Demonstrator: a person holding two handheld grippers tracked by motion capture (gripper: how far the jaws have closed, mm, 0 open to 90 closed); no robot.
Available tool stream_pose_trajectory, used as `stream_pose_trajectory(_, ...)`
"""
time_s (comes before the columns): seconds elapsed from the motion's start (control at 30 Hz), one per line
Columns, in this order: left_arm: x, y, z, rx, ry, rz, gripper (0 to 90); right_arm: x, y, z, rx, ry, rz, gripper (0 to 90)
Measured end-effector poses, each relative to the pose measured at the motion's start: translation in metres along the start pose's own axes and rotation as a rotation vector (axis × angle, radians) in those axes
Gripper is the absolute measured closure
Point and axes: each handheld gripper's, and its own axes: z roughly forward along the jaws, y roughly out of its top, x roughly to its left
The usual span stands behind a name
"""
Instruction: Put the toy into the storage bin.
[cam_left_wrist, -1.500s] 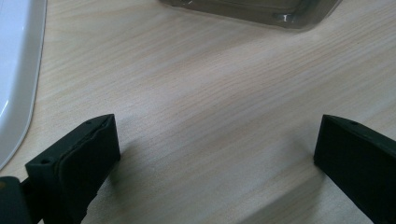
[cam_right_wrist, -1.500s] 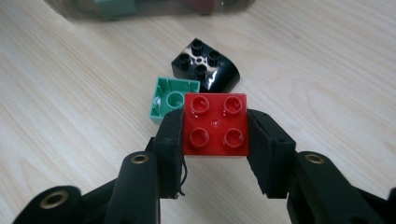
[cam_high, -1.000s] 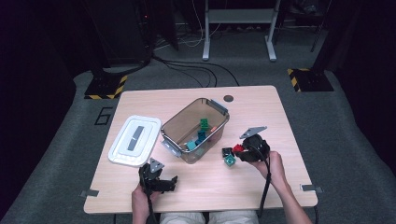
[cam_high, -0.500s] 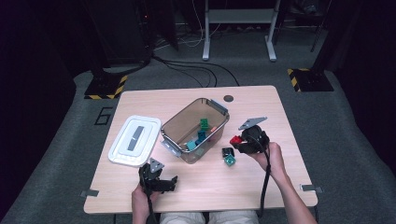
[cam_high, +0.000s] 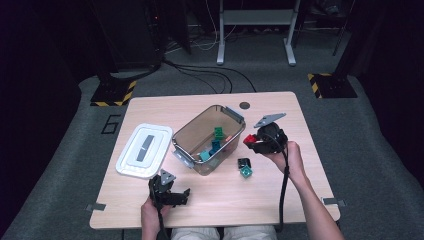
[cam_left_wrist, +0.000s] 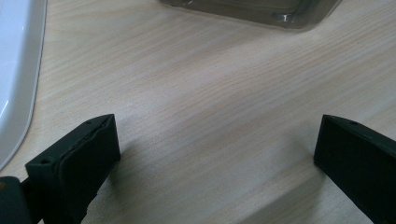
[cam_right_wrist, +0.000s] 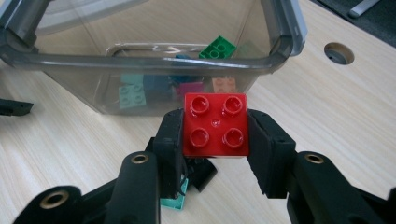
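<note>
Worktop (cam_high: 210, 107) carrying all items. Clear bin (cam_high: 210, 137) sitting at centre, holding several coloured bricks. White lid (cam_high: 145, 150) lying just left of bin. Right claw (cam_right_wrist: 215, 135) clamping red brick (cam_right_wrist: 215, 125) by both sides, hovering just right of bin's near corner. Left claw (cam_left_wrist: 210, 154) resting at near left edge, jaws standing wide apart, gripping nothing. Black brick (cam_high: 243, 162) and teal brick (cam_high: 246, 171) lying touching on worktop, below right claw.
</note>
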Motion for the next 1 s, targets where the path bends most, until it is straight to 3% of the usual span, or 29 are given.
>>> stream_pose_trajectory(0.37,0.000,0.000,0.000,0.000,0.000,-0.001,0.0,-0.002,0.022,-0.001,-0.011,-0.005,-0.019,58.7)
stream_pose_trajectory(1.0,0.000,0.000,0.000,-0.001,0.000,0.000,0.0,-0.006,0.052,0.016,-0.013,-0.004,-0.033,58.6)
